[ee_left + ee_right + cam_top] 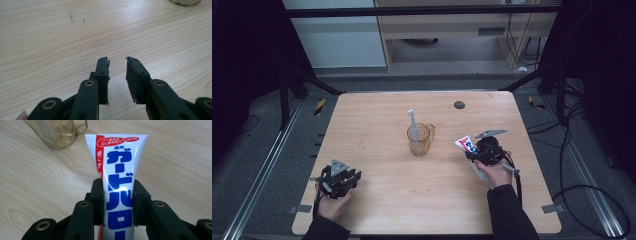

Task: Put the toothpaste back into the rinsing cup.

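- Right tool point(118, 195): jaws clamped on 1 toothpaste tube point(117, 170), held just right of the amber cup point(419, 139).
- Left tool point(117, 75): jaws parted, nothing between, seen left of the cup over bare desk point(50, 50).
- 1 toothbrush point(412, 123) is seen upright in the cup.

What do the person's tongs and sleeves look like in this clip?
Both tongs, left and right, are black, with two flat jaws on linked arms pinned by brass-ringed holes. Each carries a grey three-cornered plate on top and trails a black cable. The person wears dark sleeves.
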{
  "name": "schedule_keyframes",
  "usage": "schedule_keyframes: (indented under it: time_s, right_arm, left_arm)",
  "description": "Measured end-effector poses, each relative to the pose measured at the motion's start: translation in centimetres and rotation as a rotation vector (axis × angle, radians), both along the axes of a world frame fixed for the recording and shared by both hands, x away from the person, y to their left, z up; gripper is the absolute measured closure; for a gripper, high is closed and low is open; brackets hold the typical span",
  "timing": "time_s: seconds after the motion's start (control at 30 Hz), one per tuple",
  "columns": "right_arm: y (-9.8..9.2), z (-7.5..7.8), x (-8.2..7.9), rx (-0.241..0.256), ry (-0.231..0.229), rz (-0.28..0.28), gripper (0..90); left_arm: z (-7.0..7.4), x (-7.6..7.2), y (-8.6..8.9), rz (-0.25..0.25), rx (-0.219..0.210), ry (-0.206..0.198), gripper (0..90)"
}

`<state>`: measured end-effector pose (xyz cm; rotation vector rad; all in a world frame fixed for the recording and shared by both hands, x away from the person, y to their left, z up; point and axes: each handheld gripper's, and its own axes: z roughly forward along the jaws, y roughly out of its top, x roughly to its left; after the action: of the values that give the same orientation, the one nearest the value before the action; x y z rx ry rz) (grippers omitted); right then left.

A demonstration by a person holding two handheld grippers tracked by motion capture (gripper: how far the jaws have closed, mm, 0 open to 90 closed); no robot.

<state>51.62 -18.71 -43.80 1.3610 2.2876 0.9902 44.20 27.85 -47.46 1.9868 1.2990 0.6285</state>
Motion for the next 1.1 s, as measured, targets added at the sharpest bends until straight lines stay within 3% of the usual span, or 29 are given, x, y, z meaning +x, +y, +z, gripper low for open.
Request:
schedule_keyframes:
  time_s: [0.4, 1.1]
  right_arm:
    - [0.9, 2.4, -0.4, 0.138, -0.161, -0.044, 68.3]
    - [3.2, 4.7, 0.2, 0.287, -0.326, -0.06, 68.4]
  left_arm:
    - [0.0, 0.0, 0.0, 0.002, -0.003, -0.002, 70.4]
    - [0.1, 0.0, 0.1, 0.003, -0.004, -0.005, 70.5]
